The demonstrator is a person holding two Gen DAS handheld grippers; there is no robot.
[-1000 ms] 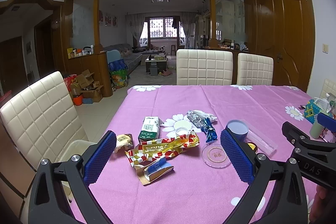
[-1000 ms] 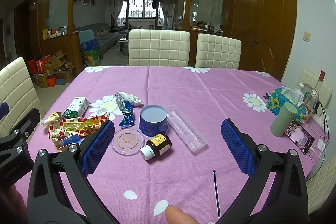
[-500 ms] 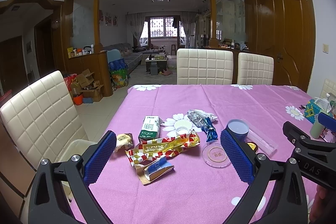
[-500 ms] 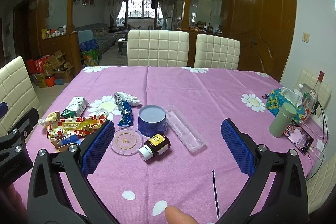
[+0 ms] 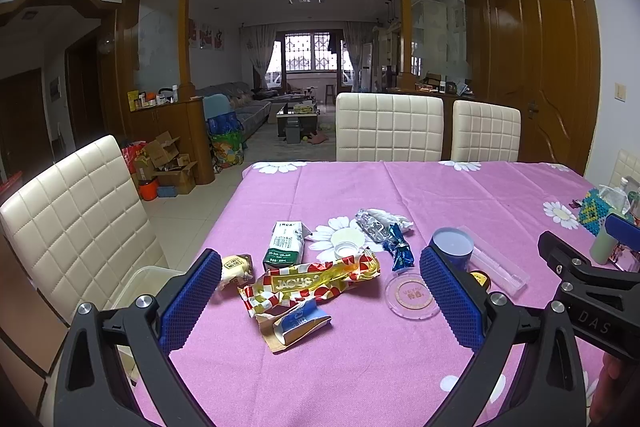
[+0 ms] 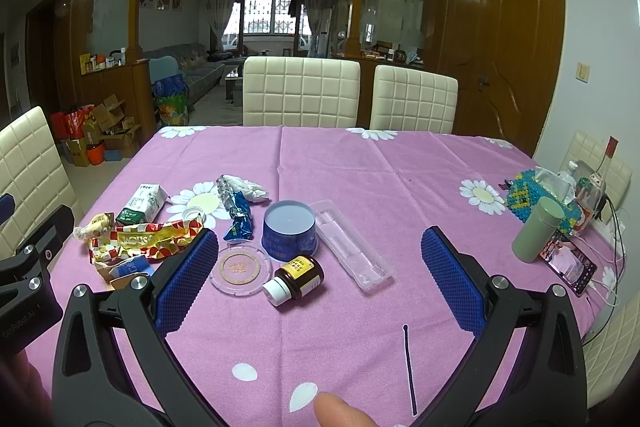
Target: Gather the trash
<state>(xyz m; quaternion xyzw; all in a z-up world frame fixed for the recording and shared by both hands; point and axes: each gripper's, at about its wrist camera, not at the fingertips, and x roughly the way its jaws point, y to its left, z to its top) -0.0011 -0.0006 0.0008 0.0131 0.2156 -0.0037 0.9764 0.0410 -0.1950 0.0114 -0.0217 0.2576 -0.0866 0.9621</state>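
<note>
Trash lies scattered on the pink tablecloth (image 5: 460, 195): a red-and-gold wrapper (image 5: 316, 277), a green milk carton (image 5: 284, 241), a torn blue-and-brown packet (image 5: 298, 323), a small cream wrapper (image 5: 236, 267), a blue foil wrapper (image 5: 400, 253) and crumpled silver-white foil (image 5: 380, 219). My left gripper (image 5: 320, 301) hovers open just short of the wrappers, nothing between its fingers. My right gripper (image 6: 320, 281) is open above a brown pill bottle (image 6: 296, 279), a clear round lid (image 6: 240, 267), a blue tin (image 6: 290, 229) and a clear plastic tray (image 6: 352, 245).
Cream chairs (image 5: 390, 127) stand at the far side and one (image 5: 68, 223) at the left edge. A clear bin (image 5: 136, 287) sits below the table's left edge. A green tumbler (image 6: 538, 229), phone (image 6: 568, 261) and beaded box (image 6: 532, 191) crowd the right edge. A thin dark stick (image 6: 409, 367) lies near.
</note>
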